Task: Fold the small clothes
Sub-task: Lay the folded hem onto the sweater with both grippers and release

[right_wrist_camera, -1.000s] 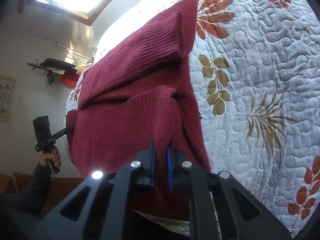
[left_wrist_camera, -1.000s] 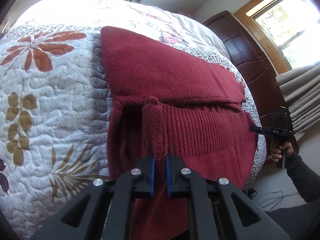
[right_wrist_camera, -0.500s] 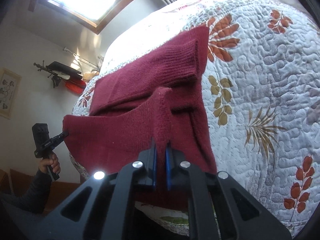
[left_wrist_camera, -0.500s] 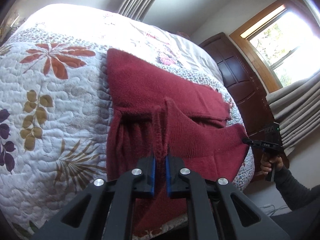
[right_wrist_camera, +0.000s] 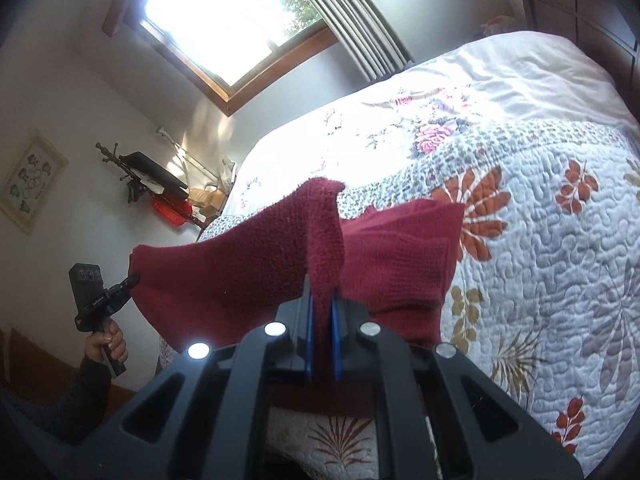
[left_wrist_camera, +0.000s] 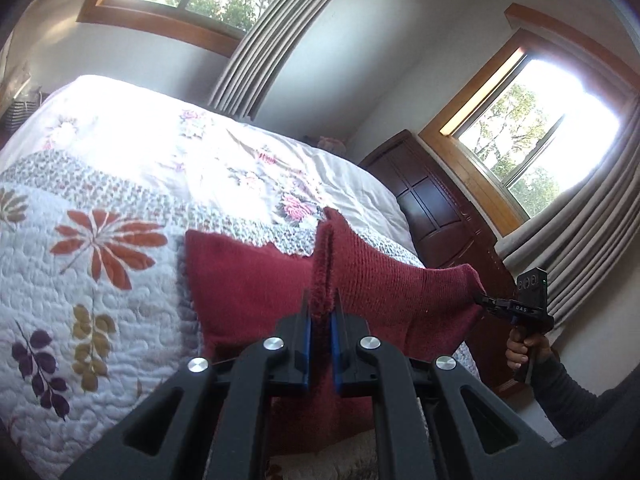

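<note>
Left gripper pinches one corner of the red sweater, right gripper pinches the other. The held edge is raised and stretched between them, the rest lying ahead on the quilt.

Sweater on quilt, edge raised between both grippers

Both tongs have raised the sweater's near edge higher.
</note>
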Available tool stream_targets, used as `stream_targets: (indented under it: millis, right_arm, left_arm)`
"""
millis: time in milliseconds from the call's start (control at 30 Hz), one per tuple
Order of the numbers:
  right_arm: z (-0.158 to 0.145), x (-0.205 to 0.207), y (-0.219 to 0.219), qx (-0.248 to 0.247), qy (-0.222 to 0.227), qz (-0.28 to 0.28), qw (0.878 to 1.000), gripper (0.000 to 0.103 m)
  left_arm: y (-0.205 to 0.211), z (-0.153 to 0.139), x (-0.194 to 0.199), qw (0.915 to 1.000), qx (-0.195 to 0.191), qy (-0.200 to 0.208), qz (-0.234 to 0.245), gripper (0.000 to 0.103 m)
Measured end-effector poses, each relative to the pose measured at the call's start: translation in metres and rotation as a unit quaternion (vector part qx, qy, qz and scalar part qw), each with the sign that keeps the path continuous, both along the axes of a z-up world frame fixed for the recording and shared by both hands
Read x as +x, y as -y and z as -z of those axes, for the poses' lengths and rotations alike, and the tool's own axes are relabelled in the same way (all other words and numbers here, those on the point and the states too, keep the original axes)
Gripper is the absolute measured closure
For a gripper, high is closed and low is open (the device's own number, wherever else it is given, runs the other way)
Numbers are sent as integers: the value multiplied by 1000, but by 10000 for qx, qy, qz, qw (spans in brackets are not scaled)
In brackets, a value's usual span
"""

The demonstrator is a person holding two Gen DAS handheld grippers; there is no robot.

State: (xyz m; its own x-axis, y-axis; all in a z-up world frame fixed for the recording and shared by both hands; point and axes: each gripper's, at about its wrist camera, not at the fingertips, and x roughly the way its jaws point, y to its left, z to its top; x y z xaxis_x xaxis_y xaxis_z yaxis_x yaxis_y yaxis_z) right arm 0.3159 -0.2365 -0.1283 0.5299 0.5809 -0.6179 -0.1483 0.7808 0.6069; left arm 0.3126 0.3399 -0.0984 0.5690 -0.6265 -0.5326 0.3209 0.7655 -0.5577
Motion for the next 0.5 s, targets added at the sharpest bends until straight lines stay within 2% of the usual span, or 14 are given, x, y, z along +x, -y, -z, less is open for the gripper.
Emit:
stream_targets:
  millis: [133, 300, 500]
  right_arm:
    - [-2, 43, 8, 9, 10, 79, 10000, 97]
    - [12, 98, 13, -38, -198, 154, 9997, 97]
    - [34, 148, 12, -249, -503, 163, 9983, 97]
  left_arm:
    - [1, 1, 52, 10000, -3, 10, 73, 96]
    - [0, 24, 116, 9993, -251, -292, 18, 96]
    - [-3, 58, 172, 9962, -492, -720, -81, 96]
